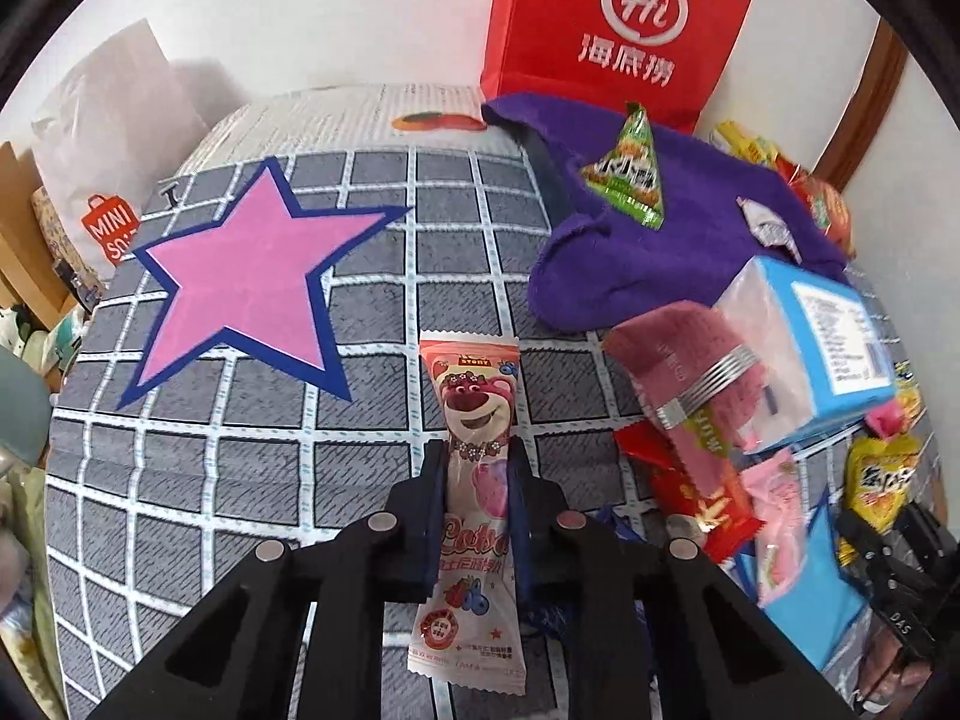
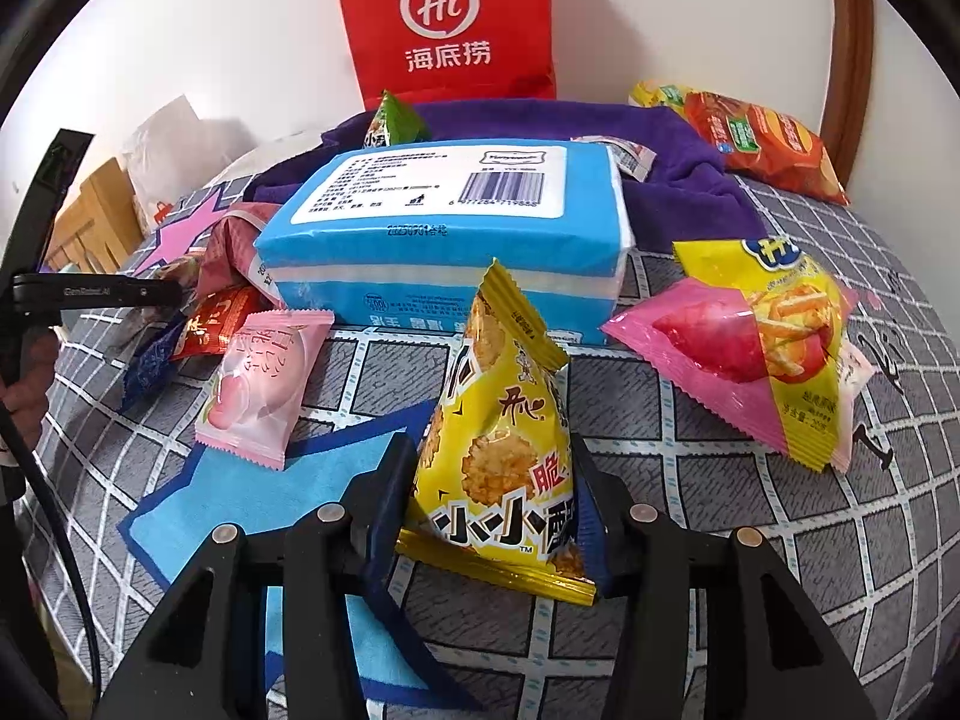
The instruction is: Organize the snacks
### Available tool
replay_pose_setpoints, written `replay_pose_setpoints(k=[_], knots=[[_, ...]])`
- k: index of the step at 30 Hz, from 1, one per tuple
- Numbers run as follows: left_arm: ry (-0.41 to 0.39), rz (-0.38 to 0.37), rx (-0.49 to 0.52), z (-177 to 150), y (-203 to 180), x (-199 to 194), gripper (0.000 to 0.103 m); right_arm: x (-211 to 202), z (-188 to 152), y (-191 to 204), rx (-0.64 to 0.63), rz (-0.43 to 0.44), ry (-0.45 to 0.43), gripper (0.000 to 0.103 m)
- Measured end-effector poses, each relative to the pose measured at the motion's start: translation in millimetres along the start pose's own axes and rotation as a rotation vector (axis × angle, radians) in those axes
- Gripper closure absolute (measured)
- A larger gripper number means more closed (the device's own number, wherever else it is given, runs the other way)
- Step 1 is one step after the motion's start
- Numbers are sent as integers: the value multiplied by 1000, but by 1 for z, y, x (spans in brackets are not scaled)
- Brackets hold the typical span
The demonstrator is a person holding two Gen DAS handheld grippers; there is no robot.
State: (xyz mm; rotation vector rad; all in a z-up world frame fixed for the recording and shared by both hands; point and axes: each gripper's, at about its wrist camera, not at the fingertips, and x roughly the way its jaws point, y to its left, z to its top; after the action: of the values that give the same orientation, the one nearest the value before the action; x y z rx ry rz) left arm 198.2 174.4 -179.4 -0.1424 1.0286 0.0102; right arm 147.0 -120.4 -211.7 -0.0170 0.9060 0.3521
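The grey checked bedcover (image 1: pixel 252 480) fills most of both my views, with a white wall behind it. On it lies a pink star mat (image 1: pixel 252 288) edged in navy, and under my right side a blue star mat (image 2: pixel 288 492). A red Haidilao paper bag (image 2: pixel 450 24) stands upright against the wall, and a purple towel (image 1: pixel 648 240) is heaped in front of it, carrying a small green triangular snack pack (image 1: pixel 630 174). The blue tissue pack (image 2: pixel 444 228) sits just in front of the towel, partly hiding it. Beside it lie a pink-and-yellow chip packet (image 2: pixel 762 348) and a pink peach candy packet (image 2: pixel 258 384), while the wrappers to the tissue pack's left are jumbled and hard to tell apart. My left gripper (image 1: pixel 477 480) is clamped on a long Lotso bear snack packet (image 1: pixel 474 480), near the pink star. My right gripper (image 2: pixel 492 492) pinches a yellow triangular rice-cracker packet (image 2: pixel 504 444), seemingly lifted, beside the blue star.
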Motion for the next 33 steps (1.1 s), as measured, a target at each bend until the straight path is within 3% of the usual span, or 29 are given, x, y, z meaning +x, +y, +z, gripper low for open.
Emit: replay_pose_setpoints(k=[10,17,26,33], knots=[[-106,-67,31,24,-25,-53,85,-60,33,-1,-41,21,-105,55],[-156,-95,79,56,-61,-70,85,-81,90,-19,-20,-58,-138,55],[-172,-109,80,106,-86,-64,85,-63,177,-40,17,-74,-180,55],[-183,-129,89,139,-102,-51,85,-29,225,-46,51,-51,-139,55]])
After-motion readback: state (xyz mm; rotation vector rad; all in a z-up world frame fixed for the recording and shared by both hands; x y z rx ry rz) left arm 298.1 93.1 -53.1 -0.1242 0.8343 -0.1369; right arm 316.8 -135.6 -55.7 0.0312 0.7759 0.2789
